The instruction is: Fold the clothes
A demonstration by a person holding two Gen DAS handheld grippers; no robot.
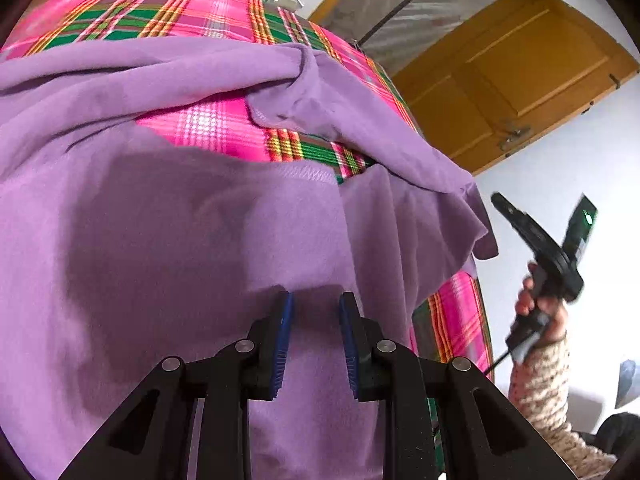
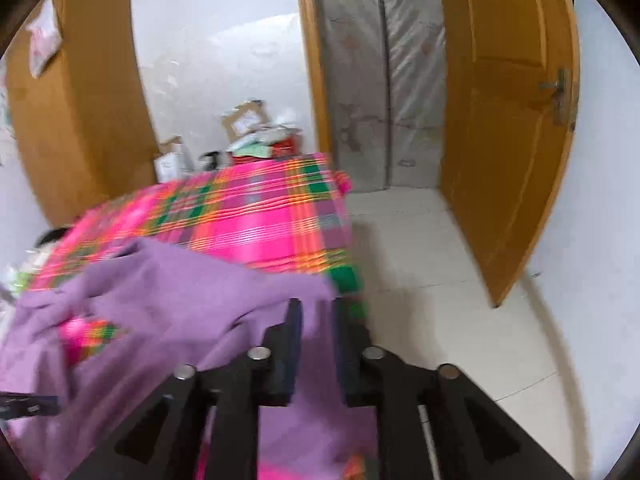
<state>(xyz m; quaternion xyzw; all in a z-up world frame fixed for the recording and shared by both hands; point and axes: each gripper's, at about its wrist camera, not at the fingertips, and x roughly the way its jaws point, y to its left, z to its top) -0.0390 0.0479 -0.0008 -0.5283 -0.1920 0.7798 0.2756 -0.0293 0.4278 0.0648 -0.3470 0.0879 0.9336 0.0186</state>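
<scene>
Purple garment [image 1: 168, 216] spread across the bed, and the left gripper [image 1: 315, 312] is right down over it, blue pads [image 1: 282, 332] parted with a clear gap between them, nothing pinched, fabric lying flat underneath the tips. The gripper's shadow falls dark on the cloth just ahead. Further up, the garment bunches into folds, and a window of the pink plaid bedsheet [image 1: 216, 128] shows through between a stitched hem and a crumpled flap. One corner of the purple cloth droops over the bed's right edge.

Over to the right gripper [image 2: 318, 316] now, picture's blurry there, but its jaws stand apart too, tips over the near corner of the purple garment [image 2: 192, 292], pads not pressing on anything I can make out. From the left side you can see that same gripper [image 1: 536, 248] held up off the bed edge in a hand [image 1: 540, 312], knitted speckled sleeve [image 1: 540, 384] below it.

Beyond the garment, plaid sheet [image 2: 256, 216] runs to the far end of the bed, cardboard boxes [image 2: 244, 120] stacked past it against the white wall. Pale tiled floor [image 2: 432, 288] to the right, an orange wooden door [image 2: 512, 140] standing open, and a plastic curtain [image 2: 384, 80] hanging in the doorway.
</scene>
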